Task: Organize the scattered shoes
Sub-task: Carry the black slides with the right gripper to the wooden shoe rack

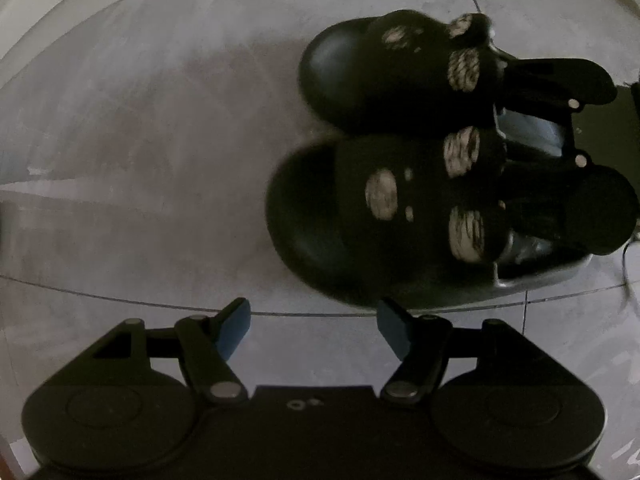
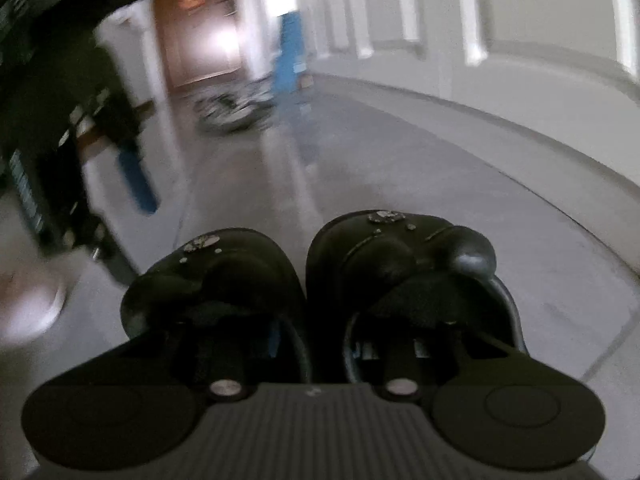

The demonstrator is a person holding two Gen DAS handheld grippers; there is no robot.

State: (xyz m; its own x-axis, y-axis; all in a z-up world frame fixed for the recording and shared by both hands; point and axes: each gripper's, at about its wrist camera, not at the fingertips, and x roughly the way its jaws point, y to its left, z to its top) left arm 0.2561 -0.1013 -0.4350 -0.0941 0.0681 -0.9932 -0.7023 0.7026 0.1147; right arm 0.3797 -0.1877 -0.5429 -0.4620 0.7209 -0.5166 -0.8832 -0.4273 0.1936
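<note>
While our right gripper (image 2: pixel 316 344) pinches both slippers (image 1: pixel 384 184) by their inner walls, one may slip loose; our left gripper (image 1: pixel 314 328) hangs spread, empty.

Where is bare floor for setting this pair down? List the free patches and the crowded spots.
Free: the grey floor left of the slippers in the left wrist view, and the stretch from their toes to the white baseboard. Crowded: the dark blurred mass on the far left of the right wrist view.
</note>
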